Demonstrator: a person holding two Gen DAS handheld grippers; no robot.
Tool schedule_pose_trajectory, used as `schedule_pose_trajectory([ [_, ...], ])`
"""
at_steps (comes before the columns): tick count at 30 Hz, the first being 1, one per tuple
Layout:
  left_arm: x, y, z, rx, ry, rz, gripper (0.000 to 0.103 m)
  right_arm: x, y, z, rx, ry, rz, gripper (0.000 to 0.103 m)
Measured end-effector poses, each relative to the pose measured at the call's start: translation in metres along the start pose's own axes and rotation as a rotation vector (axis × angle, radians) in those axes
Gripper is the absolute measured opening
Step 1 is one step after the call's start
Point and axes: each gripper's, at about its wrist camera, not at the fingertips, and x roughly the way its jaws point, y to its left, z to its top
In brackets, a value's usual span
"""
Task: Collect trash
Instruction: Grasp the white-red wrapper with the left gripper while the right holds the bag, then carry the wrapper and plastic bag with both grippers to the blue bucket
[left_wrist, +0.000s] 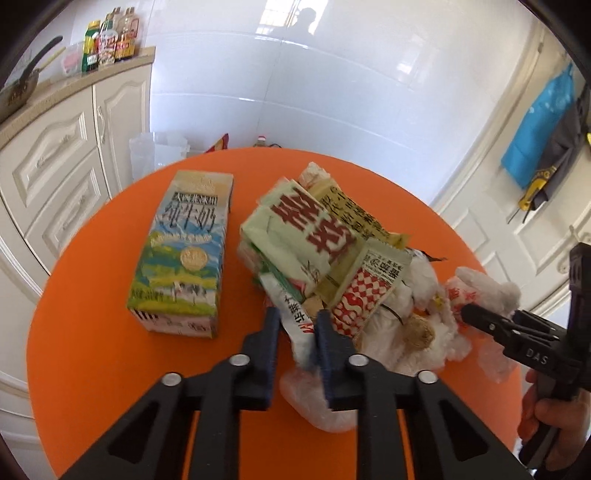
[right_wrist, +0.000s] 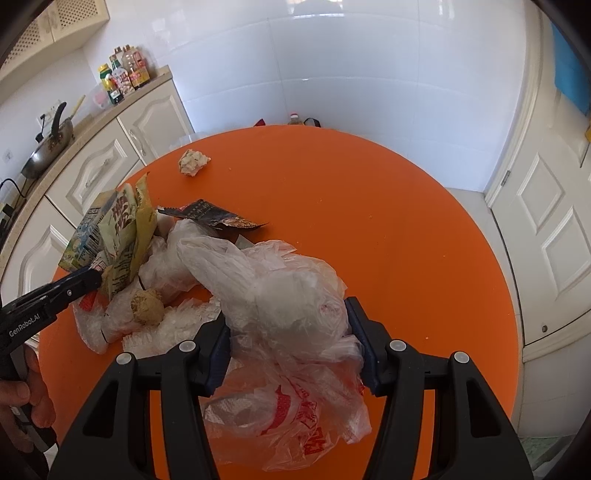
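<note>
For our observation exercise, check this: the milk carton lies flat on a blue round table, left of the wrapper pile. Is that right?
Not quite: the round table is orange, not blue, as the left wrist view shows. The milk carton does lie flat on it, left of the wrapper pile.

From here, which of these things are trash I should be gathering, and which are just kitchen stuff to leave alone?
Trash to gather:
milk carton
wrapper pile
plastic bag, between the right gripper fingers
crumpled paper ball
dark torn wrapper
white wrapper, between the left gripper fingers

Leave alone:
sauce bottles
frying pan
blue cloth on the door
</note>
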Motion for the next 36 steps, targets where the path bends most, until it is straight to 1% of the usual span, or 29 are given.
schedule_pose_trajectory([
  [2, -0.004, -0.001, -0.005, -0.002, -0.005, -0.004, 0.009, 0.0, 0.0, 0.0, 0.002, -0.002, 0.004, 0.057],
  [5, -0.014, -0.003, -0.01, -0.005, -0.016, -0.011, 0.009, -0.001, 0.0, -0.001, 0.001, 0.0, 0.003, 0.057],
  [9, -0.031, -0.009, -0.015, 0.016, -0.042, 0.005, 0.009, -0.009, -0.004, -0.002, 0.015, -0.016, 0.013, 0.057],
  [13, -0.06, -0.019, -0.023, 0.066, -0.095, 0.046, 0.009, -0.021, -0.008, -0.004, 0.037, -0.039, 0.024, 0.057],
  [15, -0.071, -0.021, -0.026, 0.078, -0.106, 0.046, 0.009, -0.027, -0.01, -0.005, 0.049, -0.051, 0.033, 0.057],
  [17, -0.085, -0.025, -0.03, 0.095, -0.125, 0.061, 0.008, -0.035, -0.012, -0.006, 0.058, -0.062, 0.045, 0.057],
  [20, -0.107, -0.034, -0.033, 0.107, -0.159, 0.056, 0.009, -0.052, -0.012, -0.009, 0.062, -0.093, 0.058, 0.057],
  [25, -0.143, -0.067, -0.031, 0.166, -0.229, 0.03, 0.009, -0.081, -0.014, -0.008, 0.065, -0.149, 0.064, 0.057],
  [29, -0.162, -0.101, -0.033, 0.23, -0.261, 0.009, 0.009, -0.112, -0.023, -0.008, 0.078, -0.209, 0.063, 0.057],
  [33, -0.174, -0.145, -0.036, 0.309, -0.275, -0.041, 0.009, -0.146, -0.038, -0.013, 0.096, -0.275, 0.047, 0.057],
  [36, -0.176, -0.182, -0.038, 0.359, -0.275, -0.095, 0.009, -0.176, -0.062, -0.022, 0.132, -0.322, 0.017, 0.057],
])
